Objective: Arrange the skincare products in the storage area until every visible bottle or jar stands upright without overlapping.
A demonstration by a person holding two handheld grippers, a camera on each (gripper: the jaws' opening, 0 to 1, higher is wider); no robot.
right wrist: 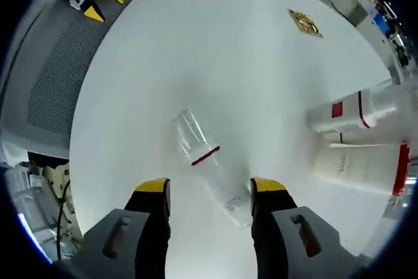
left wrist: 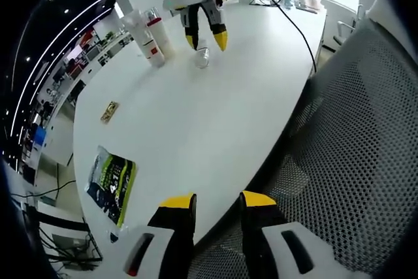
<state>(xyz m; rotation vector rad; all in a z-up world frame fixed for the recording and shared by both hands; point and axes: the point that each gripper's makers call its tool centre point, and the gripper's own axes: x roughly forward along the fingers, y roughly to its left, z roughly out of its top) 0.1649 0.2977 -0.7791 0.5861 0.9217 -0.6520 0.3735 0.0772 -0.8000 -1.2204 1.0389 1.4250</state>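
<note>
Bottle (right wrist: 212,169) of clear plastic with a thin red band lies on its side on the white worktop (right wrist: 215,63), in the lower centre of the right gripper view, between the yellow-tipped jaws of the right hand-held gripper (right wrist: 209,191). The jaws stand wide on both sides of it and do not seem to press it. In the left gripper view the same bottle (left wrist: 202,57) is small in the upper centre, under the right hand-held gripper (left wrist: 206,38).

Two other white bottles with red marks (left wrist: 150,34) stand upright just beside it, to the left in that view. The left hand-held gripper (left wrist: 217,202) hangs open at the worktop edge, above a mesh chair (left wrist: 353,161), well apart from the products.

I judge the lying bottle light, smooth and rather slippery; it may roll. Best to take it across the body near the red band, then tip it upright.
</note>
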